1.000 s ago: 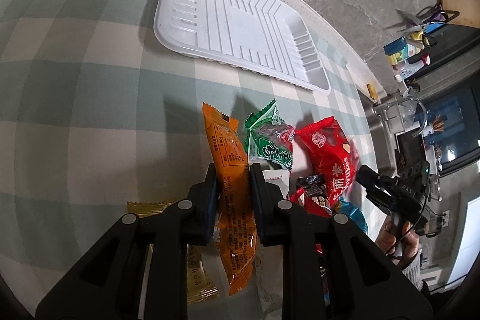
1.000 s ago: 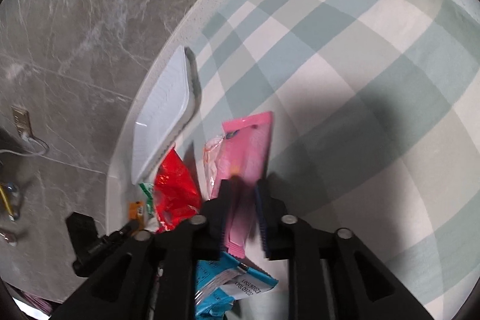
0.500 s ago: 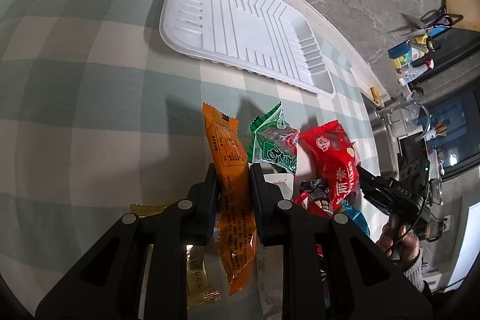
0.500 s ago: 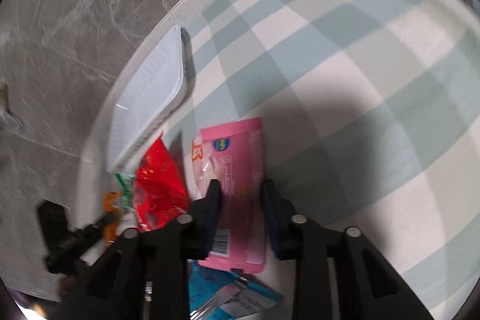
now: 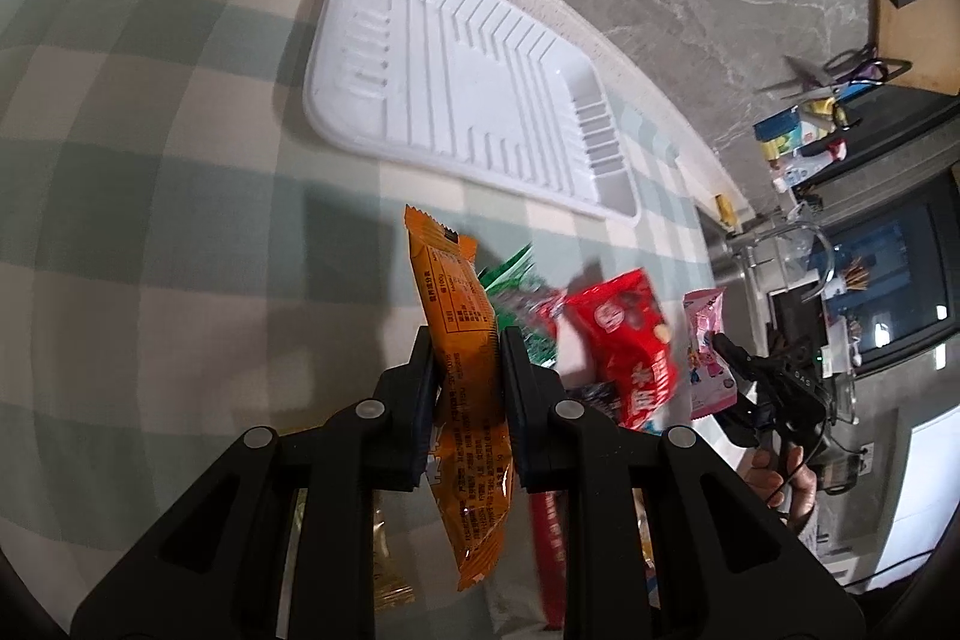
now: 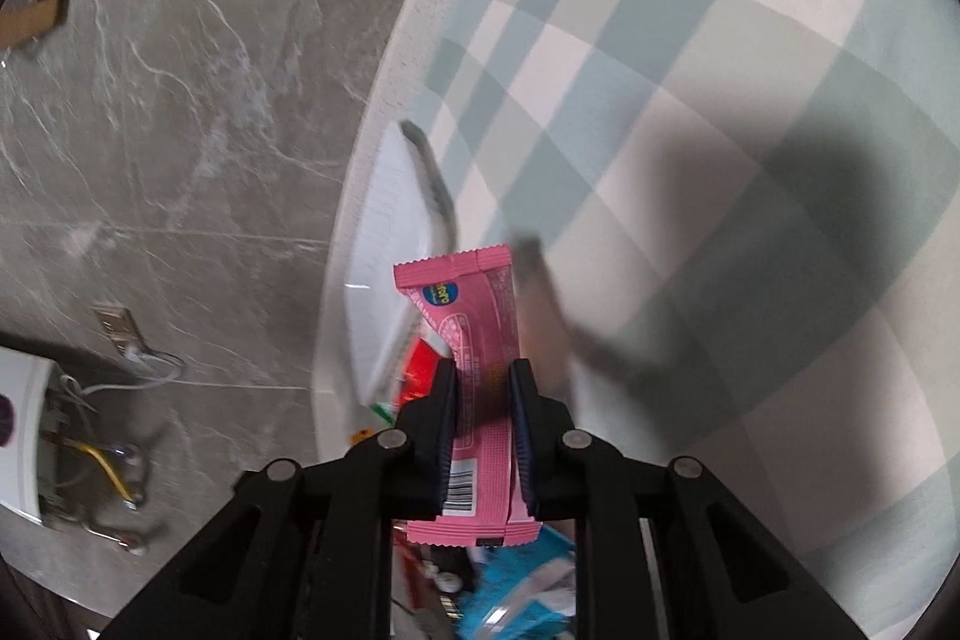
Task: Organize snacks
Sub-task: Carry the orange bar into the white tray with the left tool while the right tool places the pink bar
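My left gripper is shut on an orange snack packet, held upright above the checked tablecloth. A white ribbed tray lies beyond it, with nothing in it. Below the packet sit a green packet and a red packet. My right gripper is shut on a pink snack bar, lifted off the cloth; in the left wrist view that pink snack bar shows at the right, with the right gripper and a hand under it. The white tray lies past the bar.
More snacks lie under the grippers: a blue packet, a yellow packet and a dark one. The table's pale edge borders a grey marble floor. Shelves with clutter stand at the far right.
The right gripper closed on the pink bar and raised it off the cloth, rolling as it went. The left gripper kept the orange packet and barely moved.
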Tool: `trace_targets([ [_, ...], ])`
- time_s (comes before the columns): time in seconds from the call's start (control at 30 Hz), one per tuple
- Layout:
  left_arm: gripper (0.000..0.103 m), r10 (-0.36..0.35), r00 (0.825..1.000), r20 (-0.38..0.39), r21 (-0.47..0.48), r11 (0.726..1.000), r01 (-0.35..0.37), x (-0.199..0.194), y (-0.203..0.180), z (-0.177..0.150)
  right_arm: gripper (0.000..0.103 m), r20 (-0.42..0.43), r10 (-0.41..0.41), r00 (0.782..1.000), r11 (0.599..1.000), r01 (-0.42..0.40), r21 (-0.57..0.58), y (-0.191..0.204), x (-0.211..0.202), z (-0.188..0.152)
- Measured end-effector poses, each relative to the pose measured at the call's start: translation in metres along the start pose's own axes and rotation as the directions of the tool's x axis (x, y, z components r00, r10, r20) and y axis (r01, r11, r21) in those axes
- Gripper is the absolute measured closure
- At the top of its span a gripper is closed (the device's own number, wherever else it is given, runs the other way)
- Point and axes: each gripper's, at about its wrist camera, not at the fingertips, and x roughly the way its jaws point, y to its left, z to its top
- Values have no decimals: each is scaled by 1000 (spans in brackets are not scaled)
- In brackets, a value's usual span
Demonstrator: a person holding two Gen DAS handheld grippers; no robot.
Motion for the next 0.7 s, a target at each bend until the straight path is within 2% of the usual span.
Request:
trace_targets([
  [0.13, 84, -48, 999, 10, -3, 999, 48, -5, -4, 16, 84, -13, 38, 999, 999, -38, 3, 14, 1, 11],
  [0.33, 84, -92, 995, 27, 3, 996, 92, -6, -11, 52, 84, -52, 80, 995, 997, -80, 4, 33, 29, 29],
  [0.5, 84, -107, 993, 39, 13, 994, 107, 0, -16, 88, 84, -96, 107, 990, 994, -108, -9, 55, 59, 46],
  [0.7, 84, -86, 996, 40, 28, 996, 84, 18, -18, 134, 84, -141, 102, 985, 994, -108, -33, 79, 96, 63],
])
